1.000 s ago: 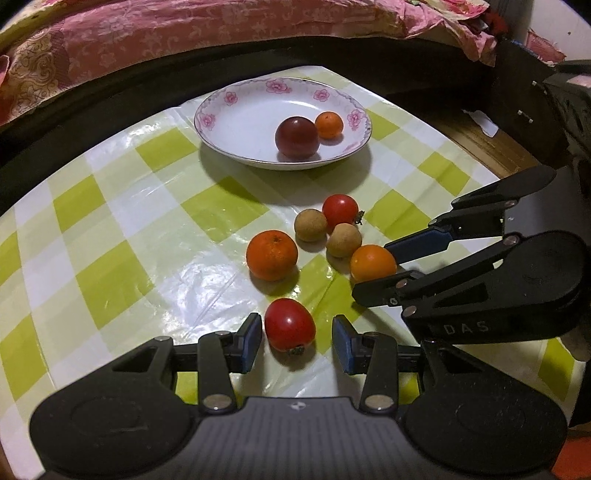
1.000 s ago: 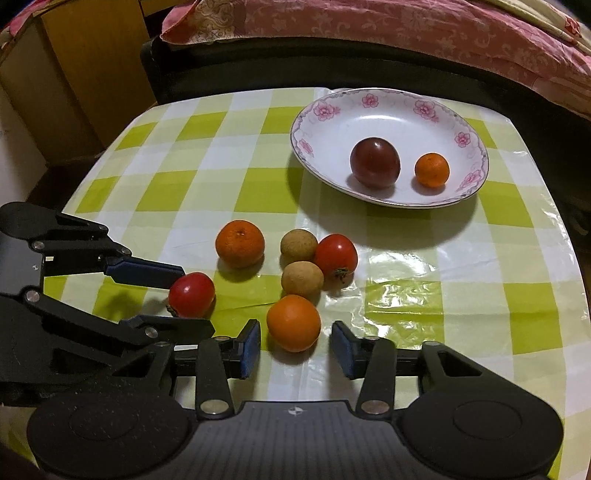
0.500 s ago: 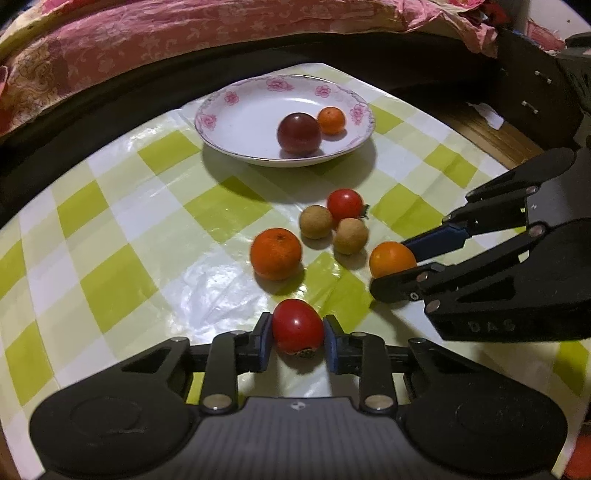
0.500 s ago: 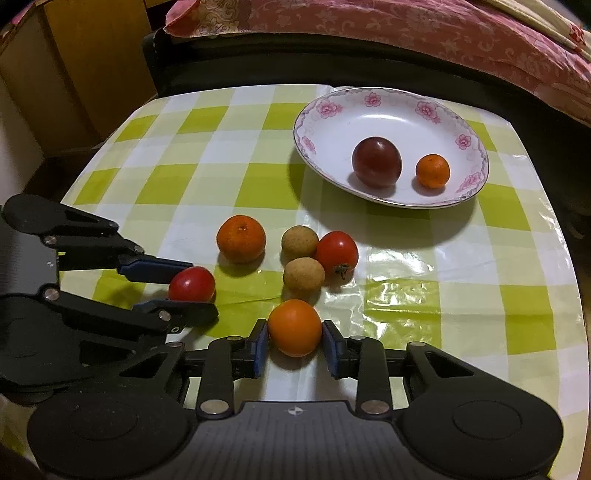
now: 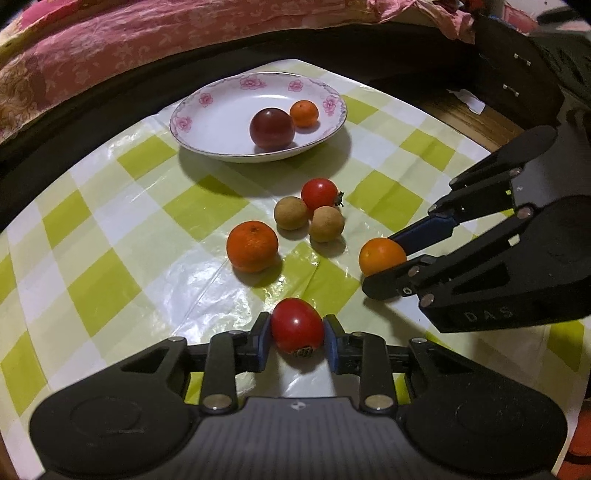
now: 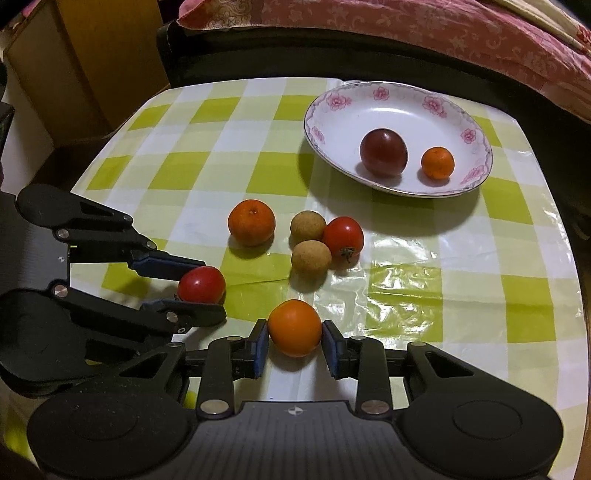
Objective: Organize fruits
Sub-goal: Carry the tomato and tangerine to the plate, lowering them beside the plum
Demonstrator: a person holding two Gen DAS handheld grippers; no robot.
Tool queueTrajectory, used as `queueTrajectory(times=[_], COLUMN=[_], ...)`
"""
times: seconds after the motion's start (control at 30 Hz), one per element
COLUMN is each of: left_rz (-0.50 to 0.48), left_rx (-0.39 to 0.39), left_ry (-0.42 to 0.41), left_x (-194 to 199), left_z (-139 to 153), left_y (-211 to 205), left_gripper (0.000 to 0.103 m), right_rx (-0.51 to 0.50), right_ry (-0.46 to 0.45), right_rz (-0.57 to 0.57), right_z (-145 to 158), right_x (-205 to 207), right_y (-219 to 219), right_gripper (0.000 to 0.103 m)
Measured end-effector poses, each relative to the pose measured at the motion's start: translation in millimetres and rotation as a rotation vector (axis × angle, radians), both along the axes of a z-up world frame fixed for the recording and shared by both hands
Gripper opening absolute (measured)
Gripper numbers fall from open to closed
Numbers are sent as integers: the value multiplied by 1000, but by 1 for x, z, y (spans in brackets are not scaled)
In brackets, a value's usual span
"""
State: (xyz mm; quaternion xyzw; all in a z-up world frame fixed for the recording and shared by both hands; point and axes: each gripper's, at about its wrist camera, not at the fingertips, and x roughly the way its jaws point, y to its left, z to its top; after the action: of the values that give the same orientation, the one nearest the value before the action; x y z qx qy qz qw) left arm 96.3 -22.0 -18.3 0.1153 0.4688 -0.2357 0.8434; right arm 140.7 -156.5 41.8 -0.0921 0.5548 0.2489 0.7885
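Note:
My left gripper (image 5: 297,338) is shut on a red tomato (image 5: 297,325) just above the checked tablecloth. My right gripper (image 6: 294,343) is shut on an orange fruit (image 6: 294,326). Each gripper shows in the other's view, the right gripper (image 5: 384,264) with its orange (image 5: 380,254), the left gripper (image 6: 201,286) with its tomato (image 6: 201,284). On the cloth lie a mandarin (image 6: 251,221), two brown longans (image 6: 308,226) (image 6: 311,256) and a second tomato (image 6: 343,236). The white flowered plate (image 6: 332,122) holds a dark plum (image 6: 384,152) and a small orange (image 6: 437,162).
The green and white checked tablecloth (image 6: 424,266) covers a small table. A pink bedspread (image 6: 406,33) lies behind it. A wooden cabinet (image 6: 92,55) stands at the back left in the right wrist view.
Both grippers closed: the left around the red tomato, the right around the orange fruit. Both have since lifted slightly with their fruit.

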Motion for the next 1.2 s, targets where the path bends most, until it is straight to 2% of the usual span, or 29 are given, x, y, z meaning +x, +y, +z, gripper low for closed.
queueTrajectory(times=[0.87,0.93,1.2], left_rz=[42,42,52], left_rx=[-7,-7,-38], left_ry=[-4,-2,7], left_x=[-1,-1,4], left_z=[1,1,9], left_y=[1,1,2], left_gripper=[38,38,37], right_rx=[7,7,36], right_ry=[-3,-9,-20], right_rz=[-15,-12,-34], right_z=[-5,-5,6], right_x=[4,4,6], right_y=[-1,-1,-6], right_gripper=[31,25,25])
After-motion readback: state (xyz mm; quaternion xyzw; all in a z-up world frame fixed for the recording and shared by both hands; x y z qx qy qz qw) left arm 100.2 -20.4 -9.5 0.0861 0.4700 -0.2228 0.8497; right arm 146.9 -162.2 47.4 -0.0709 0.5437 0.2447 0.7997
